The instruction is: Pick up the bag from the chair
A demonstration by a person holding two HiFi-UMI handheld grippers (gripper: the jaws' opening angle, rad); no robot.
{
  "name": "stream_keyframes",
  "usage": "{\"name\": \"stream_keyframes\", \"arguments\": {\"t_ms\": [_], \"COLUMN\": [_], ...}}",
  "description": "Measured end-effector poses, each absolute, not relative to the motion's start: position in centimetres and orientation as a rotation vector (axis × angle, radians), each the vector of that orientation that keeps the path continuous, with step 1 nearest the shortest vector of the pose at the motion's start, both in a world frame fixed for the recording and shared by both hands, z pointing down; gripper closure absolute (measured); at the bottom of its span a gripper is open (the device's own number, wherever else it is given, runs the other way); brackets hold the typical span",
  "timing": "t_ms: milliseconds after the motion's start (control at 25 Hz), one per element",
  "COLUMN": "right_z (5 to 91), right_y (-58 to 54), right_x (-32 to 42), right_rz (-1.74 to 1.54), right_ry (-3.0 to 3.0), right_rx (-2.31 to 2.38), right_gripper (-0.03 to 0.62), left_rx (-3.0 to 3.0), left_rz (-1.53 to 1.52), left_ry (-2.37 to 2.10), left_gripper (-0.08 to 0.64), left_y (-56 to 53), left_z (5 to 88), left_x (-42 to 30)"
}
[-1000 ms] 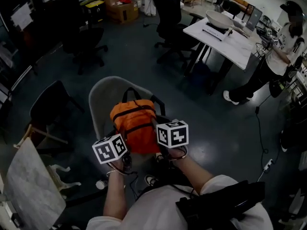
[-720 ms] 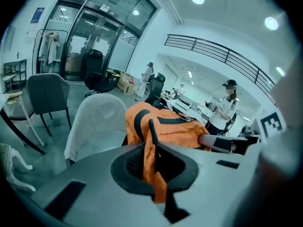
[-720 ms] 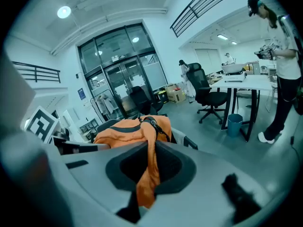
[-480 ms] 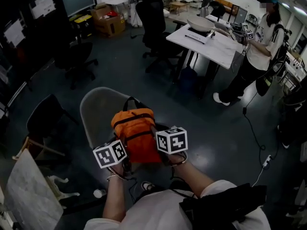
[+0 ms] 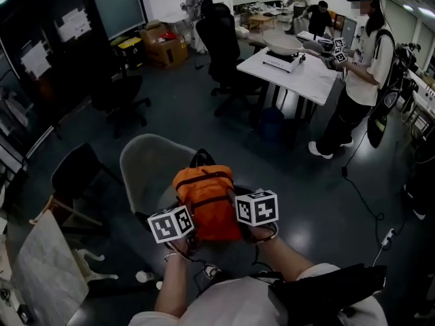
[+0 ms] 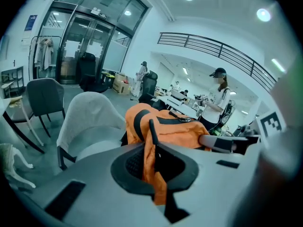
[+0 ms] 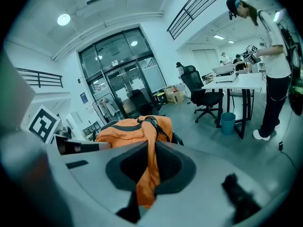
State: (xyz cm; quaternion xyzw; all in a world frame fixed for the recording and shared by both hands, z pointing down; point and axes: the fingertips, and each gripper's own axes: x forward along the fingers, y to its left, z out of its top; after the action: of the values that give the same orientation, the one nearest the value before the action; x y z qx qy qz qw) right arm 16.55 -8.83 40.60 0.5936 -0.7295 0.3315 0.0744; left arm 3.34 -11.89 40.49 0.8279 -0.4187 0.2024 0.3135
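An orange bag (image 5: 207, 202) with black straps hangs between my two grippers, in front of the grey shell chair (image 5: 146, 165) and off its seat. My left gripper (image 5: 182, 231) is shut on an orange fabric fold at the bag's left side (image 6: 152, 160). My right gripper (image 5: 245, 219) is shut on a fold at its right side (image 7: 149, 169). In the left gripper view the bag (image 6: 175, 126) fills the middle, with the chair (image 6: 90, 122) behind it at the left. From the right gripper view the bag (image 7: 128, 129) bulges just past the jaws.
A dark chair (image 5: 78, 172) and a pale board (image 5: 44, 270) stand at my left. Black office chairs (image 5: 126, 97) (image 5: 224, 32) stand further off. A person (image 5: 363, 60) stands at a white table (image 5: 299, 70) at the right. A cable (image 5: 367, 202) lies on the floor.
Both grippers have drawn the orange bag off the chair seat toward me and a little up. The head view has swung up, showing more of the room.
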Motion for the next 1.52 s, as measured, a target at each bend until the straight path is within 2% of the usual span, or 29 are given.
{"name": "stream_keyframes", "arguments": {"t_ms": [640,1520], "right_z": [38.3,36.7], "right_y": [-1.1,0.7], "right_x": [25.3,33.3], "right_rz": [0.92,0.948], "right_ry": [-2.232,-2.09], "right_rx": [1.828,2.118], "right_gripper": [0.541,0.541], "left_rx": [2.248,2.44], "left_rz": [0.57,0.64], "left_ry": [-1.112,-0.883], "left_gripper": [0.54,0.541], "left_y": [-4.1,-5.1], "left_z": [38.7,36.3], "left_x": [12.1,21.0]}}
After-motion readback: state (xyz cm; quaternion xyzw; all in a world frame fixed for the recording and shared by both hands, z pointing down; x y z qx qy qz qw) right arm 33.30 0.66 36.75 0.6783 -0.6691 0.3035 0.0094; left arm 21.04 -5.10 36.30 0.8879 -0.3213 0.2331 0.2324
